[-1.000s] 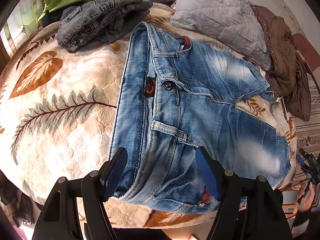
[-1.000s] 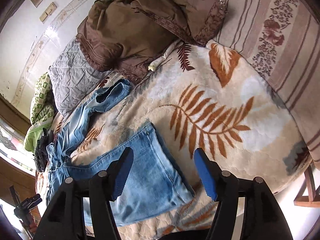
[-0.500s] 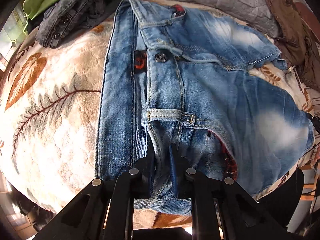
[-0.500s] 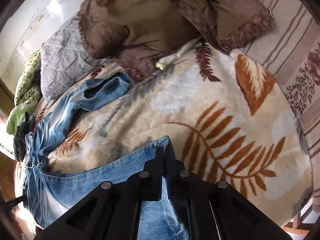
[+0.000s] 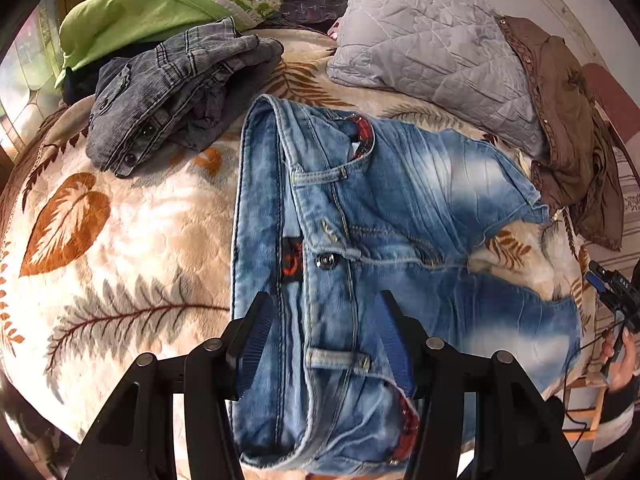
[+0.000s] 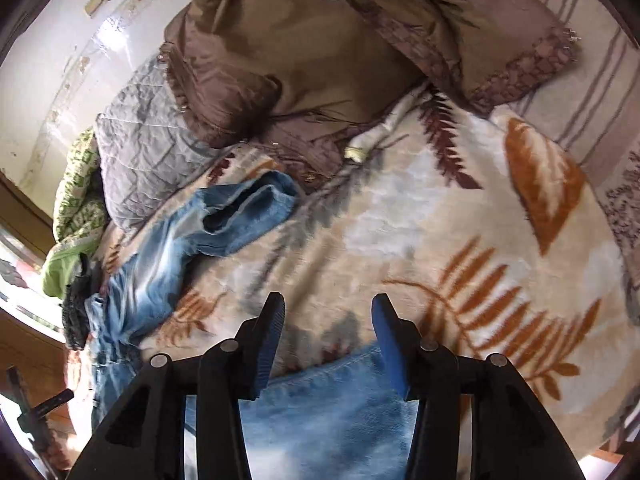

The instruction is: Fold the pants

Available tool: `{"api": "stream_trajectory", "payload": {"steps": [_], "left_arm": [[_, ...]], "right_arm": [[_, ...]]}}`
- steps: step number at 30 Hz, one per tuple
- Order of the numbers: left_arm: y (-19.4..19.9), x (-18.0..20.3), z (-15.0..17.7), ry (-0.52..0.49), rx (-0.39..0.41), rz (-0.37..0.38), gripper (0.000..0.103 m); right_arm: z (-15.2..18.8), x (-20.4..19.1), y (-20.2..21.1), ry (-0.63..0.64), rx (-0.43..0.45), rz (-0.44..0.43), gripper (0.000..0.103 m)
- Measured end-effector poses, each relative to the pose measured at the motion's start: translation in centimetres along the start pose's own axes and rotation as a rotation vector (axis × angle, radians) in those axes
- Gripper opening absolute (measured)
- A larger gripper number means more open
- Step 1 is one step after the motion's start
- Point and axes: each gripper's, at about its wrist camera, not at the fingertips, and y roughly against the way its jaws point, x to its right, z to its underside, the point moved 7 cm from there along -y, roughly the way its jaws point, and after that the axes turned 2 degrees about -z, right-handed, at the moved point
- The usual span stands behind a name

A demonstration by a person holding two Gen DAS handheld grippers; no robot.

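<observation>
Light blue jeans (image 5: 360, 248) lie spread on a leaf-patterned blanket (image 5: 120, 240), waistband toward me, button fastened, legs running off to the right. My left gripper (image 5: 324, 340) is open and empty, its jaws standing over the near waistband. In the right wrist view the jeans (image 6: 160, 264) stretch from the far left, one leg cuff (image 6: 256, 208) at mid-left and the other leg end (image 6: 328, 408) under my right gripper (image 6: 328, 340), which is open and empty just above it.
Grey folded denim (image 5: 176, 84) and a green garment (image 5: 132, 20) lie at the back left. A grey quilted pillow (image 5: 432, 52) and a brown garment (image 5: 576, 128) lie at the back right; the brown garment (image 6: 304, 48) fills the far side in the right wrist view.
Both grippers were shut on the jeans half a second ago, left on the waistband, right on the leg end. Both have opened, let go and drawn back a little.
</observation>
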Motion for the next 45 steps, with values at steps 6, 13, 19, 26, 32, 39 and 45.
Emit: {"api": "stream_trajectory", "payload": {"steps": [6,13,19,26,32,39,45], "left_arm": [[-7.5,-0.1,-4.3,0.121,-0.119,-0.007,0.053],[-11.4,-1.2,-5.8,0.152,-0.144,0.031,0.051],[-13.8,-1.4,-8.1,0.189,-0.152,-0.019,0.043],[-8.0,-3.2,-7.6,0.242,-0.041,0.071,0.050],[-10.3,-0.4,-3.1,0.189,-0.156,0.155,0.056],[-11.7,2.0,-3.1,0.112,-0.125,0.076,0.032],[-10.8,2.9,-2.3,0.063,-0.122,0.000,0.027]], "right_arm": [[-3.0,-6.7,-9.1,-0.085,-0.089,-0.161,0.049],[-7.8,-8.5,-17.0,-0.194,-0.110,-0.188,0.007],[-14.2,-8.3,-17.4,-0.093,-0.054,0.032,0.019],[-10.7,-6.6,-10.6,-0.027,0.047,-0.066,0.068],[-5.9,-1.1,-11.9,-0.183,-0.052,-0.071,0.069],[-5.9,-0.6,-17.2,-0.325,-0.048,-0.070,0.060],[-8.3,-2.7,-12.3,-0.198,0.068,-0.104,0.003]]}}
